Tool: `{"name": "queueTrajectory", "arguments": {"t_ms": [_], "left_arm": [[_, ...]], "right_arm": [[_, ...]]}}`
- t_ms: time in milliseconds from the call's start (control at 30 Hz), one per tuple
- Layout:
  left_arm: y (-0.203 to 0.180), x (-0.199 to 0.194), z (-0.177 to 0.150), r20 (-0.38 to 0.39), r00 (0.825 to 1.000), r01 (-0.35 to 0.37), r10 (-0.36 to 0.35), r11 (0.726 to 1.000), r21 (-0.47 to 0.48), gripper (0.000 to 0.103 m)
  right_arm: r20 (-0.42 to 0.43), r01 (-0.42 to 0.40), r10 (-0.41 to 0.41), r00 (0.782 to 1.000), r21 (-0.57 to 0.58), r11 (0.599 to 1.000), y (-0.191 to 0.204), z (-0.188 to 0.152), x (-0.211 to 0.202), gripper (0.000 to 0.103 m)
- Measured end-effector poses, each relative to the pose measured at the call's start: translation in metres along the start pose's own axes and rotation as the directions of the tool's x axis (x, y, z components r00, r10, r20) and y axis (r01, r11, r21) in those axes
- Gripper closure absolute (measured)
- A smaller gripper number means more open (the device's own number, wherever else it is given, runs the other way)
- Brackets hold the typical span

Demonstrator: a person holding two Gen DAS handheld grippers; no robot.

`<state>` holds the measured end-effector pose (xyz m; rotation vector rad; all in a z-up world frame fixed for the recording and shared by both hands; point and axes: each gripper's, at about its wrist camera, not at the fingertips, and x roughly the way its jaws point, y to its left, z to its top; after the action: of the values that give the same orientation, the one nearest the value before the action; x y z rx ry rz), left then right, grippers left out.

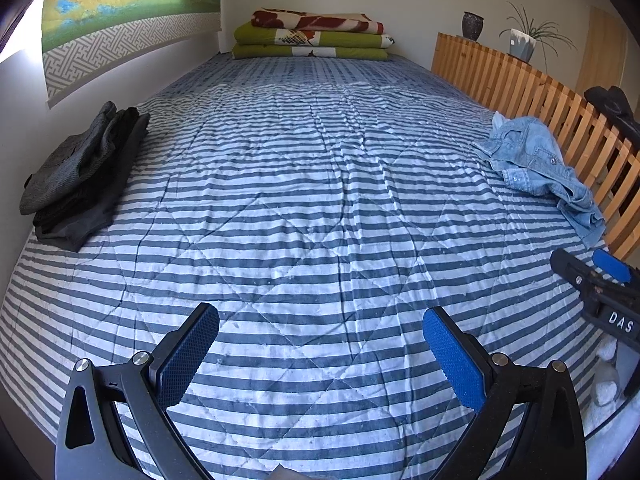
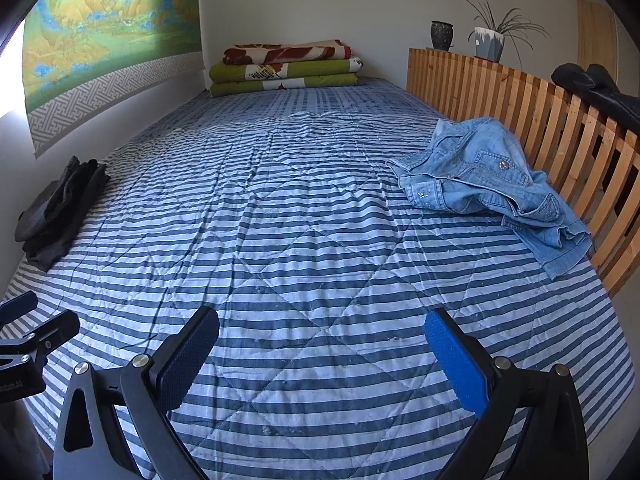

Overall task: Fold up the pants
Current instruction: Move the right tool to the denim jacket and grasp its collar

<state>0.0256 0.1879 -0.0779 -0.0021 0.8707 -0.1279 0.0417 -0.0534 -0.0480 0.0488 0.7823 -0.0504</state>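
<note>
Two grippers, the left gripper (image 1: 320, 356) and the right gripper (image 2: 322, 360), hover with jaws spread wide and empty over the blue-and-white striped quilted bedspread (image 1: 300, 208). No fold looks begun. A crumpled light-blue denim garment (image 2: 492, 184) lies beside the slatted wooden rail (image 2: 520, 104); whether it is the pants I cannot tell. A dark grey folded clothes stack (image 1: 80, 176) sits by the wall. Next, probably, reaching right to fetch the denim and spread it flat.

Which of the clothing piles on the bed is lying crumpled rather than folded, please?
The light blue denim garment by the wooden slatted rail; the dark pile by the wall is folded.
</note>
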Motion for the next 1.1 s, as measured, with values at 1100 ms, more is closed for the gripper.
{"name": "queueTrajectory", "arguments": {"t_ms": [1100], "left_arm": [[-0.028,0.04,0.03,0.061,0.994,-0.096,0.094,0.995,0.027,0.0]], "right_arm": [[-0.096,0.38,-0.4,0.912,-0.172,0.909,-0.138,0.135,0.205,0.002]]}}
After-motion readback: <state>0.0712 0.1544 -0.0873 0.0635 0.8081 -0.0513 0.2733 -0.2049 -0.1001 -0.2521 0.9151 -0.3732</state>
